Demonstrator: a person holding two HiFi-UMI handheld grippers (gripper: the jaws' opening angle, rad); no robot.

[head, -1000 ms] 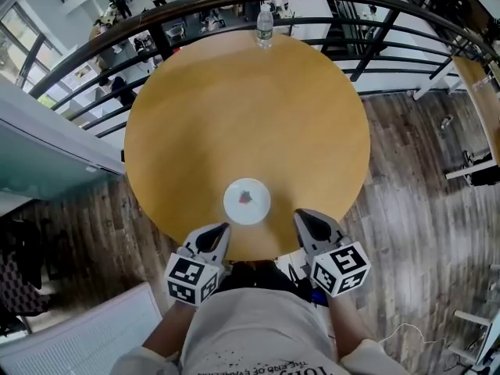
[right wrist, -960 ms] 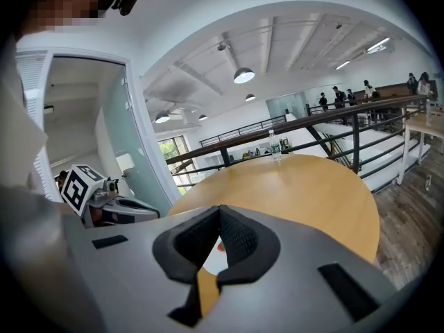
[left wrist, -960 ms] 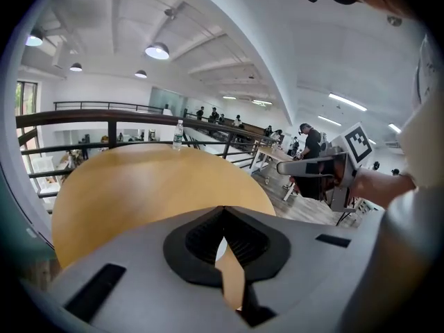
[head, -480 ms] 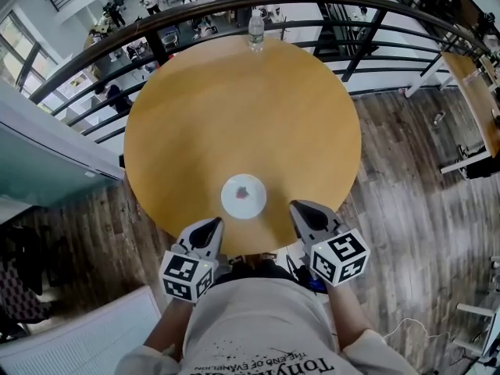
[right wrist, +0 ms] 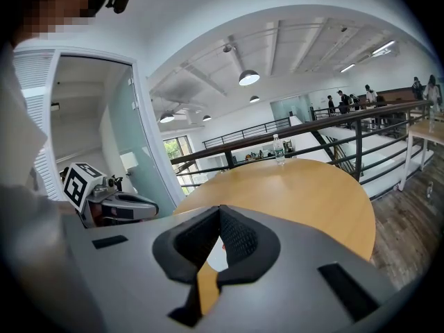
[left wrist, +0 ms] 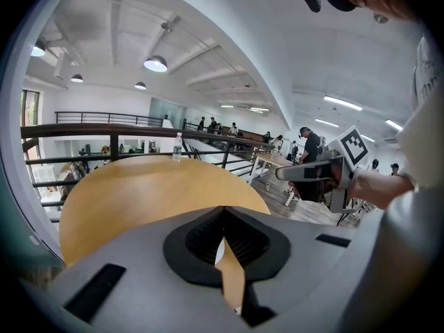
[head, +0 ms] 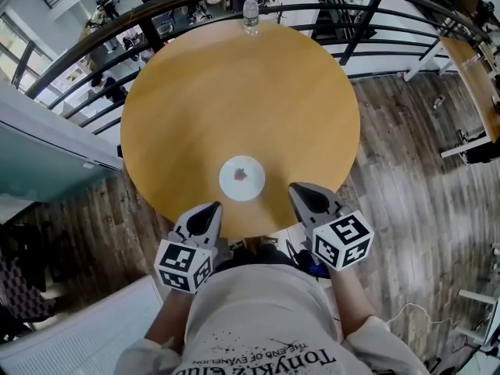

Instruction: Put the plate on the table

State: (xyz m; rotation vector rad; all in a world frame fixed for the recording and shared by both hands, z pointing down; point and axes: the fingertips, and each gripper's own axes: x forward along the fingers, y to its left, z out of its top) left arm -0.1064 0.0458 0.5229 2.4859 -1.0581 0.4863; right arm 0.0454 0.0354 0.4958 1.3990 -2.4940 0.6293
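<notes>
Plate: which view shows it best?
Head view: the whole white plate lies in plain sight on the round table, near the person's side. Both gripper views show only a white sliver of it, the rest hidden behind their own jaws.

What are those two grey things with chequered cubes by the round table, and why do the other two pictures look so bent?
No robot here: a person holds a two-jaw gripper in each hand, the left gripper and the right gripper. The cubes are part of them. The top-down picture comes from a camera on the person's head; the two bent ones come from wide-angle cameras riding on each gripper, looking along its jaws. On the round wooden table a small white plate sits near the person and a water bottle stands at the far edge. Both grippers are shut and hold nothing.
</notes>
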